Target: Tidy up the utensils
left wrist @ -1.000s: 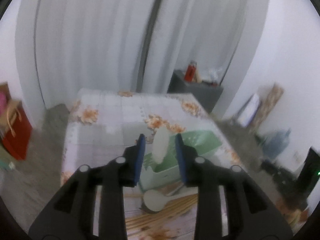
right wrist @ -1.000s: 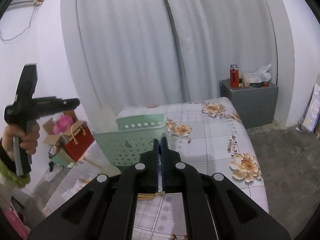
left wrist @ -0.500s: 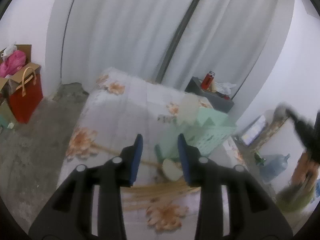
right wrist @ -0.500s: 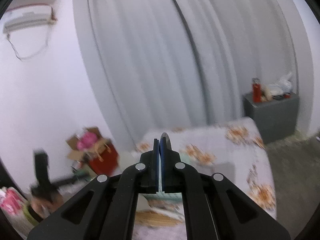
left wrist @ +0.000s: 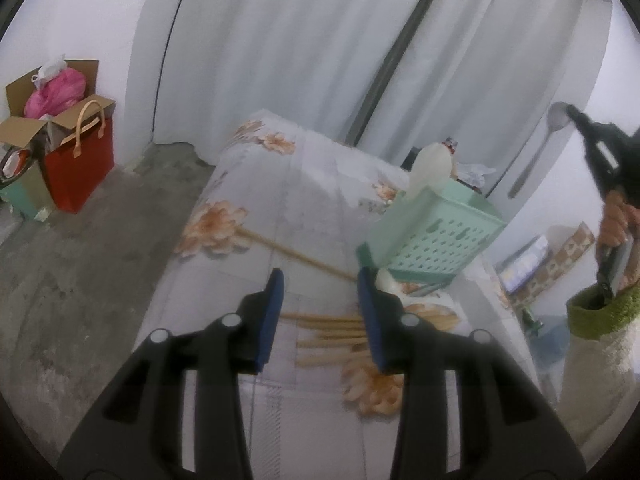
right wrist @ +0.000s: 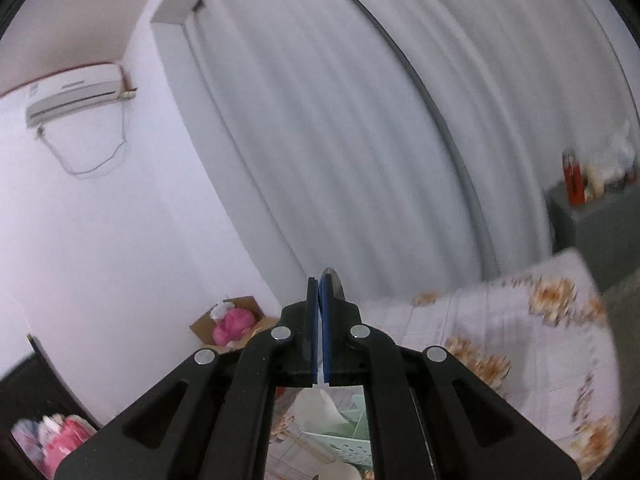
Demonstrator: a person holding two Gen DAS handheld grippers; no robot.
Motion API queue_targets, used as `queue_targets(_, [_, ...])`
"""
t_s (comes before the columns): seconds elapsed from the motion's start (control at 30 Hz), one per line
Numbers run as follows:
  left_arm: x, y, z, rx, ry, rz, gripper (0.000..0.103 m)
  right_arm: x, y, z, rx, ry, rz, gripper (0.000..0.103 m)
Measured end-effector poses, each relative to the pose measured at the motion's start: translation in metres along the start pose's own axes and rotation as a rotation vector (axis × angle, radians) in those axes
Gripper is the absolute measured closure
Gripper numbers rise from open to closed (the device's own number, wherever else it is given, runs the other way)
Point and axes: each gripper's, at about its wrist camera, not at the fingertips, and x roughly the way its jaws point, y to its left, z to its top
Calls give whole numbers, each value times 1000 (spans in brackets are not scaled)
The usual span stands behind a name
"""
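Observation:
My left gripper stands open over the floral table, nothing between its blue pads. Just beyond its tips lie several wooden chopsticks and a long wooden stick. A white spoon rests by the right finger. The mint-green basket behind holds an upright white spatula. My right gripper is raised high at the right, shut on a metal spoon whose handle hangs down. In the right wrist view the spoon peeks past the shut gripper, with the basket below.
A red paper bag and a cardboard box with a pink bag stand on the concrete floor at left. White curtains hang behind the table. A grey cabinet with a red bottle sits at far right.
My left gripper drew away from the white spatula in the basket, swung left and sank toward the chopsticks. My right gripper rose and tilted up with the spoon.

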Motion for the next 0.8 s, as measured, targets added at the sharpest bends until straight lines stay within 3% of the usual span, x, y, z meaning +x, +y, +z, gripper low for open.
queue_targets(0.23, [7,0,-9,13,28,-6,65,36,-85,-59,253,94,10,101])
queue_targets(0.33, [12,-3,-11,27,39,-12,64,35,-109,-83,296,134,-71,101])
queue_targets(0.57, [32,-14,-13,42,75,-45,63,6,-102,-88,213,113,-205,97])
queue_targets(0.8, [49,-26,-16,49,109,-57,63,-29,-77,-107,102,90,-291,69])
